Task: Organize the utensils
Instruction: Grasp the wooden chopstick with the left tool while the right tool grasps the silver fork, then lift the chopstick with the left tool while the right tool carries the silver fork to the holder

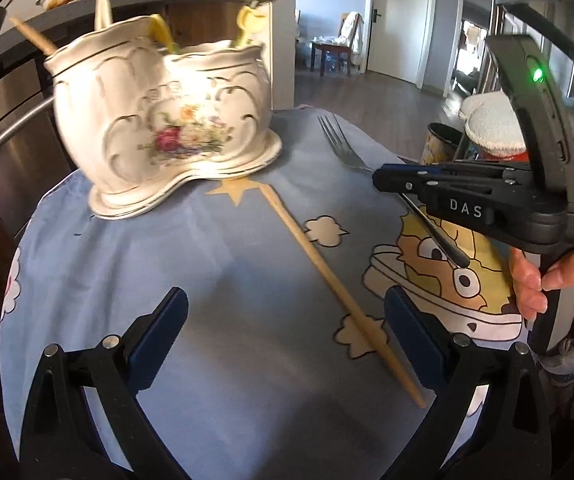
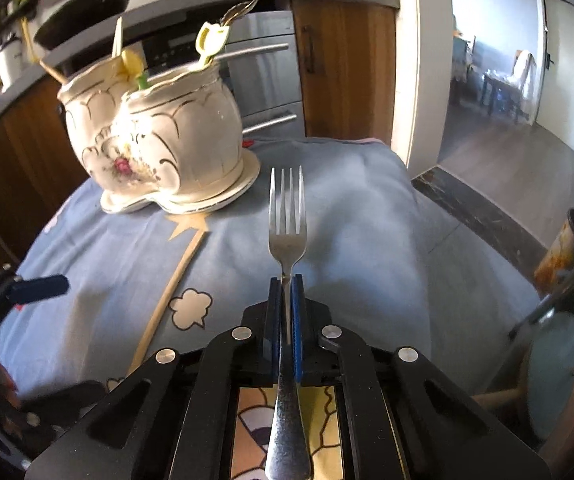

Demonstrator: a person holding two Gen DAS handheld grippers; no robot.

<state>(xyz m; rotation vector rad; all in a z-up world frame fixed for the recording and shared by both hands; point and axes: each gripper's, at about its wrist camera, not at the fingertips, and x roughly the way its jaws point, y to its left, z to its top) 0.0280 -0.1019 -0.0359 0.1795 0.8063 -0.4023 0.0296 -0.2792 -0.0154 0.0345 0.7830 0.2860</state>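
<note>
A white ceramic utensil holder (image 1: 167, 124) with a flower print stands at the far left of the blue tablecloth (image 1: 227, 280); several utensils stick out of it. It also shows in the right wrist view (image 2: 159, 148). My right gripper (image 2: 286, 280) is shut on a metal fork (image 2: 287, 220), tines pointing forward, above the cloth to the right of the holder. In the left wrist view the right gripper (image 1: 383, 182) holds the fork (image 1: 339, 140). My left gripper (image 1: 287, 320) is open and empty above the cloth. A wooden stick (image 1: 339, 284) lies between its fingers' line and the holder.
A kitchen counter (image 2: 207, 4) with pans and bowls runs behind the table. A steel appliance (image 2: 263, 76) stands behind the holder. A tin (image 1: 439, 144) and a towel-covered item (image 1: 491, 120) sit at the right. An open hallway lies beyond.
</note>
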